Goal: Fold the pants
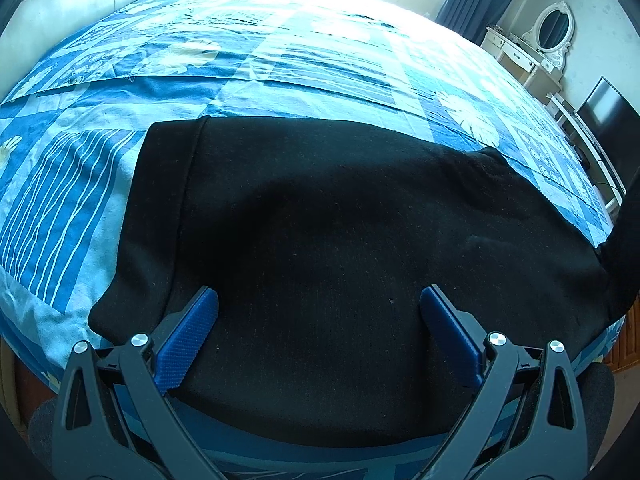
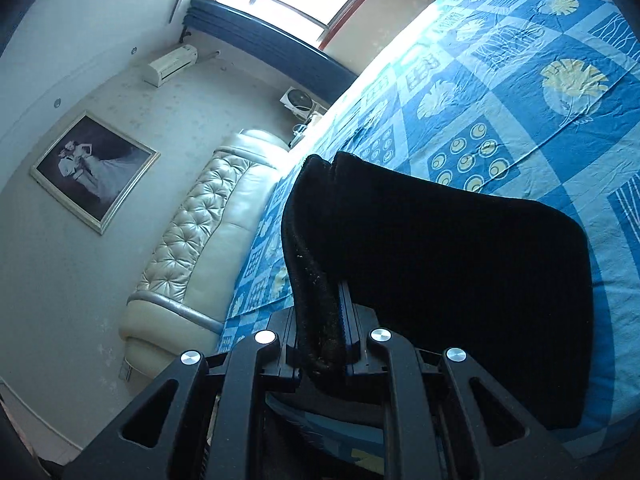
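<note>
I have one pair of black pants [image 1: 320, 240] spread across a bed [image 1: 280, 60] covered in a blue patterned sheet, and two grippers at work on it. My left gripper [image 1: 319, 304] hangs over the near part of the cloth with its two blue pads [image 1: 188, 332] spread wide and nothing between them; whether the tips rest on the fabric I cannot tell. I judge it sits there to steady that part of the pants while the other end is carried. My right gripper [image 2: 326, 320] has its jaws pinched almost together on a thick bunched edge of the pants [image 2: 440, 280], which rises out of the jaws and drapes away over the sheet. In the left wrist view a strip of black cloth climbs out of the frame at the right edge, and I take that for the lifted end. I hold it high, I judge, so the raised part can be laid over the flat part.

Counted: one garment, two grippers, one bed, one padded headboard [image 2: 208, 220], one framed picture [image 2: 94, 172] on the wall.
</note>
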Demonstrator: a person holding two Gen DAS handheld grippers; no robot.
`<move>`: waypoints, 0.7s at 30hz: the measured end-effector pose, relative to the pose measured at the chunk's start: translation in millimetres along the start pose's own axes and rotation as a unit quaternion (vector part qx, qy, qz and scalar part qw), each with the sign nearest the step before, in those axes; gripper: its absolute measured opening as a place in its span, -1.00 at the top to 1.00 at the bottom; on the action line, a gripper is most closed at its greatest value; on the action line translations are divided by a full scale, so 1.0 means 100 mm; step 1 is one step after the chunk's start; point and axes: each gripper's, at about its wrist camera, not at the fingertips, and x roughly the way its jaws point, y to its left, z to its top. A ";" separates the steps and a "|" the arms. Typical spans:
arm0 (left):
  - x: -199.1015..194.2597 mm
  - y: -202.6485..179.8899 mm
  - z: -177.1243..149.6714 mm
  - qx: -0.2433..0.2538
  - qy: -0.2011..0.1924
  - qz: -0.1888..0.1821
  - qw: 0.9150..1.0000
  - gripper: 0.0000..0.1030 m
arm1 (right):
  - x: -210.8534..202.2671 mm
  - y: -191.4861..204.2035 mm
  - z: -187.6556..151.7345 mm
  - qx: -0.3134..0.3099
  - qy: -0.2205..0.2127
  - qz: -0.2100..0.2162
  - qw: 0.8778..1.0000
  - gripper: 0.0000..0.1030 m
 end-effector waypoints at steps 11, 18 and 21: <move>0.00 0.00 0.00 -0.006 0.004 0.000 1.000 -0.96 | 1.05 0.00 -0.47 -0.038 0.099 -0.085 0.991 0.72; 0.00 0.00 -0.01 -0.003 0.002 0.003 1.000 -0.96 | 1.30 -0.05 -0.67 -0.040 0.125 -0.105 0.986 0.72; 0.00 0.00 -0.01 -0.002 0.002 0.004 1.000 -0.96 | 1.38 -0.05 -0.72 -0.040 0.131 -0.110 0.984 0.71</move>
